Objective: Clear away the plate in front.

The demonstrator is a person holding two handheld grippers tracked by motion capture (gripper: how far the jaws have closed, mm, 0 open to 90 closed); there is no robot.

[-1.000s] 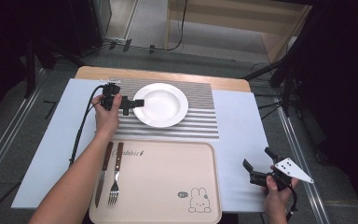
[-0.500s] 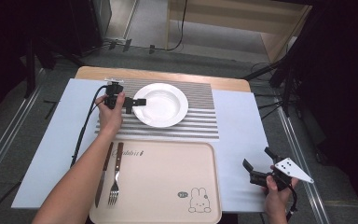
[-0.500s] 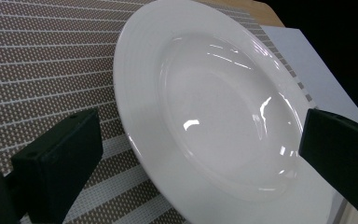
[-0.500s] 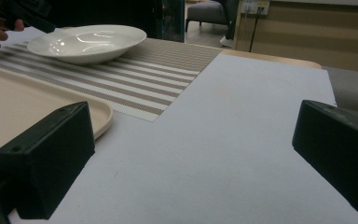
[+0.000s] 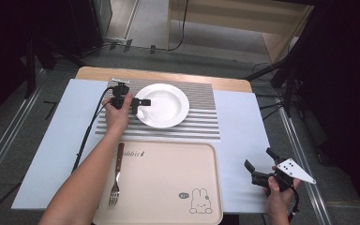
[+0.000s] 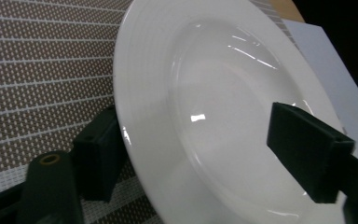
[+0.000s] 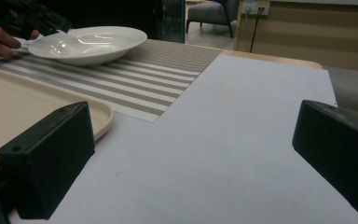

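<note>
A white deep plate point(image 5: 165, 106) rests on a striped placemat point(image 5: 201, 124) at the far middle of the table. My left gripper point(image 5: 143, 102) is at the plate's left rim, and its jaws have just been closing. In the left gripper view the plate point(image 6: 223, 93) has its rim between the two jaws of the left gripper point(image 6: 200, 140): one jaw is outside and below the rim, the other over the bowl. I see no firm press of the pads. My right gripper point(image 5: 258, 159) hovers open over the pale sheet at the near right with nothing between its jaws point(image 7: 191, 140).
A beige tray point(image 5: 168, 178) with a rabbit print lies at the near edge, with a fork point(image 5: 116, 180) at its left side beside my left forearm. The pale blue sheet point(image 5: 243, 136) covers the table under the tray and placemat. Dark floor and cables surround the table.
My left gripper has slid a little to the right and lower onto the plate's rim, and its jaws have narrowed. My left forearm now covers the knife. The right gripper has stayed put.
</note>
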